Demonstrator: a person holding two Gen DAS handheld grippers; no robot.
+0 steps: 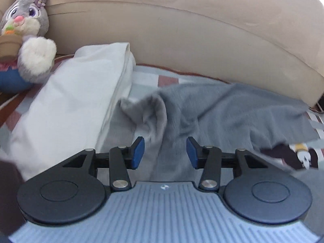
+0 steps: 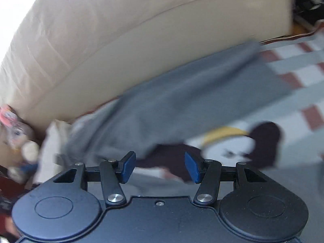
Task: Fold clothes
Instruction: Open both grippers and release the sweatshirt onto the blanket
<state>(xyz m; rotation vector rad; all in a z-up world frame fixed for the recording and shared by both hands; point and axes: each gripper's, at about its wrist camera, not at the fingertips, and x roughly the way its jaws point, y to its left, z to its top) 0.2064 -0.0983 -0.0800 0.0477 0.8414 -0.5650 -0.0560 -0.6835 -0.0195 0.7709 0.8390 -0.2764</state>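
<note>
— Right up close, the left gripper [image 1: 165, 152] has its blue pads spread wide, nothing between them. It hangs just over a bunched ridge of the grey garment [image 1: 212, 109].

— And the right one?

— Same story: the right gripper [image 2: 160, 167] gapes open, empty. Under it I see the garment's dark printed patch with a white and yellow cartoon figure [image 2: 228, 143], though that view is smeared with blur.

— So nothing's gripped. Why hover there?

— My guess is both are picking spots to pinch. The grey cloth lies rumpled on the checked bedcover [image 1: 149, 77], one corner curled up into a peak just ahead of the left pads. That raised fold is the easy handle; flat cloth would be harder to nip.

— Where's the hem?

— From the left view, the far edge of the grey garment runs off to the right, ragged, stopping just short of the beige headboard [image 1: 182, 30]. From the right view the cloth's upper edge lies along the base of that same padded board.

— Room to work?

— Tight on the left. A folded white cloth [image 1: 81, 93] sits just beside the grey one, touching or nearly so, I can't tell which. Behind that, a plush rabbit [image 1: 26, 34] leans in the corner. The open ground is to the right, where bare checked cover [image 2: 299, 77] shows.

— So fold that way?

— I'd say so, away from the white stack.
</note>
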